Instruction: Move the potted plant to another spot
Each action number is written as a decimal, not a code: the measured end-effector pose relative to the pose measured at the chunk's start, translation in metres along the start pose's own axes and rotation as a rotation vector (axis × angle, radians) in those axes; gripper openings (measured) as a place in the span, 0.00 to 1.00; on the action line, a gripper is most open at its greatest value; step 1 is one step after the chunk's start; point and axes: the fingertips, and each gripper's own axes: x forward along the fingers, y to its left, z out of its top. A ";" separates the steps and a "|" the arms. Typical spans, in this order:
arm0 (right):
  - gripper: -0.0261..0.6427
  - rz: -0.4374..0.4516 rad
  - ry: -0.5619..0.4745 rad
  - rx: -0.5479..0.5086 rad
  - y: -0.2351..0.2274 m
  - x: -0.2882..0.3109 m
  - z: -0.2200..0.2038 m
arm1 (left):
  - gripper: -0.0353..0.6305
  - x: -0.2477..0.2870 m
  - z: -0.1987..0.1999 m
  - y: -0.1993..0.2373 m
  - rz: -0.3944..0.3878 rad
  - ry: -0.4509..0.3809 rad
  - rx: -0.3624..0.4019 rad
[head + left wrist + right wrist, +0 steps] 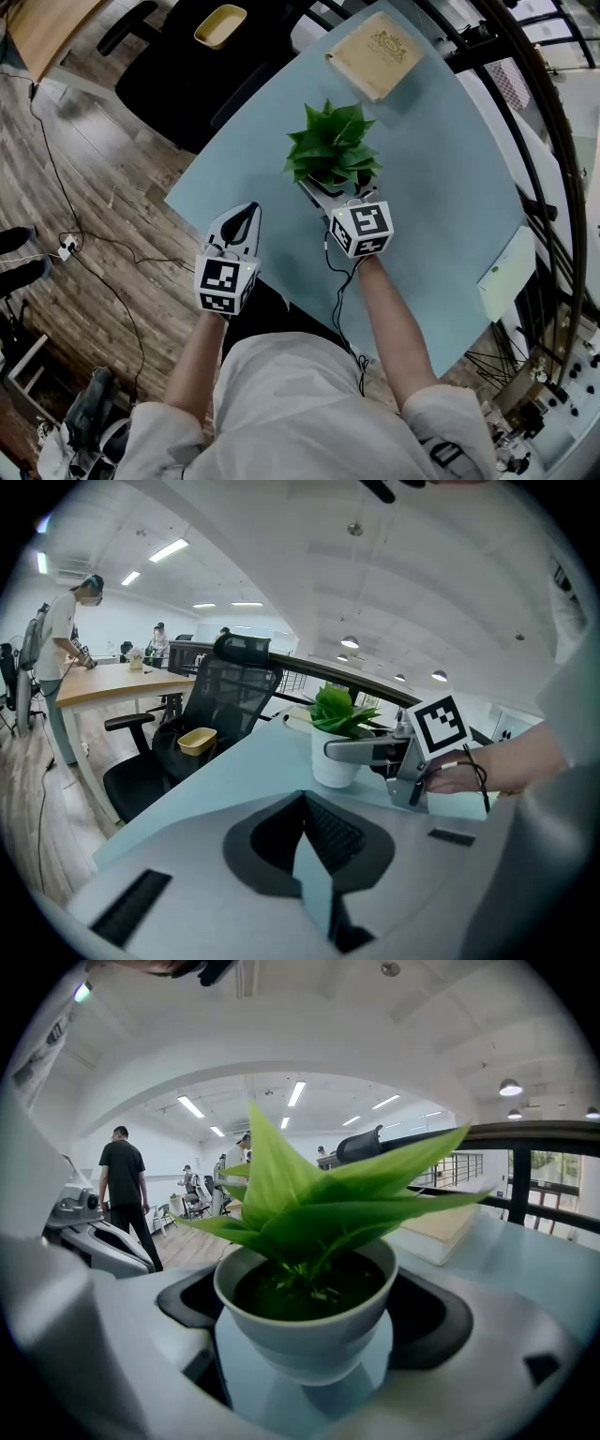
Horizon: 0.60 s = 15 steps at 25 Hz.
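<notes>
The grasp looks made: near the table's [441, 187] middle, the right gripper's [330, 187] jaws seem clamped on the potted plant [333, 150], while the left gripper [249, 212] hangs at its 8 o'clock, jaws together on nothing; next, I judge, comes a level lift toward bare tabletop at 4 o'clock.

Potted plant [333, 150] standing mid-table, leaves spreading over pot.
- 6 o'clock: right gripper [332, 191] clasping pot, blocking that side.
- 1 o'clock: tan box [375, 54] lying well apart, open lane running between.
- 3 o'clock: bare table [441, 187] stretching wide.
- 4 o'clock: pale slab [506, 274] sitting at far edge.
- 9 o'clock: table edge running near.
- 11 o'clock: black chair [169, 66] carrying yellow bowl [220, 25].
- 7 o'clock: left gripper [246, 217] hovering, jaws together.

Dark railing [553, 141] curving beyond table, 3 o'clock.
</notes>
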 end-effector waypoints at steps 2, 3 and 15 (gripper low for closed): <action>0.83 -0.002 0.006 -0.003 0.000 0.002 -0.003 | 0.07 0.000 -0.001 0.002 0.000 0.000 -0.002; 0.83 -0.003 0.009 -0.003 0.001 0.002 -0.004 | 0.07 -0.001 -0.002 0.002 -0.001 0.000 -0.001; 0.83 0.001 0.024 -0.020 0.004 0.005 -0.010 | 0.07 -0.001 -0.008 0.004 -0.004 0.007 -0.009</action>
